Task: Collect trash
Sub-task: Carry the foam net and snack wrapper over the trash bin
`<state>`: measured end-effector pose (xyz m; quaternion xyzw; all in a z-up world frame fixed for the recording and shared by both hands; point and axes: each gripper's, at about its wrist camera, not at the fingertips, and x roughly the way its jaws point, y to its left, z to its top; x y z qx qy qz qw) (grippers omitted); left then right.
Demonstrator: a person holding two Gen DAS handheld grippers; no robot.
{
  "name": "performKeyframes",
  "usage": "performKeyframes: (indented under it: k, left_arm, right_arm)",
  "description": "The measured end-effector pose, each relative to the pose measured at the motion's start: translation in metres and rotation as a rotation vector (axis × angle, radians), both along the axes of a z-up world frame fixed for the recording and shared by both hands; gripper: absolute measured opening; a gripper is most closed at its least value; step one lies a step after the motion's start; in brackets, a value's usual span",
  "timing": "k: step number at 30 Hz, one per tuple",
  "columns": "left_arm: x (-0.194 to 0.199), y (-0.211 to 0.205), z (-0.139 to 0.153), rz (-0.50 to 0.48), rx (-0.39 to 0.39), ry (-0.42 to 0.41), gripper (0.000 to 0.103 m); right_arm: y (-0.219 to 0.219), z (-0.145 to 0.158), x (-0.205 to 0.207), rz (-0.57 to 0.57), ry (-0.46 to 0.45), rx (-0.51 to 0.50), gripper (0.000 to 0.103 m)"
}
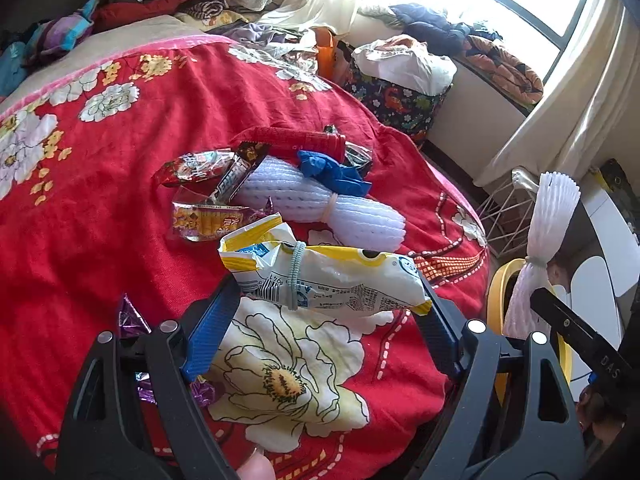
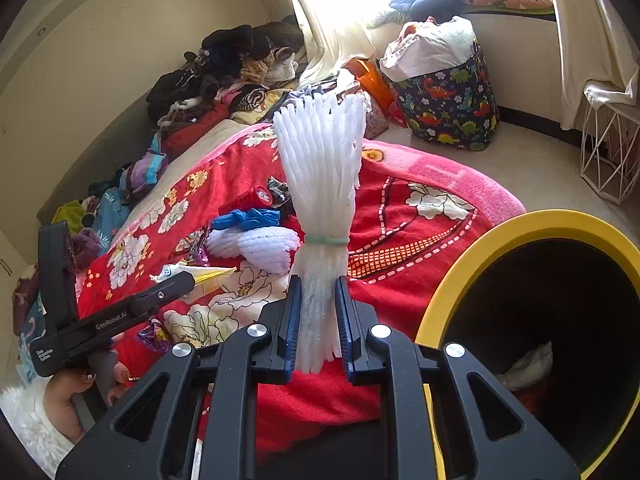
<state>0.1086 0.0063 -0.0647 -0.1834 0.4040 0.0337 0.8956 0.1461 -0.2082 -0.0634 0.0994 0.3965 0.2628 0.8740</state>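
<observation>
Red bed (image 1: 100, 208) carries the litter; the bin (image 2: 532, 224) gapes beside it. Right gripper (image 2: 318, 328) pinches a foam bundle (image 2: 320, 184): carry it above the rim, then release. Left gripper (image 1: 326, 316), spread wide, straddles a bag (image 1: 320, 276).

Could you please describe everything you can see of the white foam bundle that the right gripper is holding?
The white foam bundle looks like soft netted packing foam, folded into strips and cinched near its middle by a pale green elastic band. It stands upright, its top fanning out in loose tips. The right gripper is shut on its lower end, one blue pad on each side. It is held above the red floral blanket, beside the yellow-rimmed bin, touching neither.
</observation>
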Motion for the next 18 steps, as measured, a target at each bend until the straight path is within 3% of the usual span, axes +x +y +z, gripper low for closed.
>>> performKeyframes:
  k: [18]
  left_arm:
    - [-0.001,-0.044,0.044,-0.115,-0.024,-0.129,0.076]
  right_arm:
    - [-0.027,0.027,-0.02,-0.044,-0.064,-0.015,0.017]
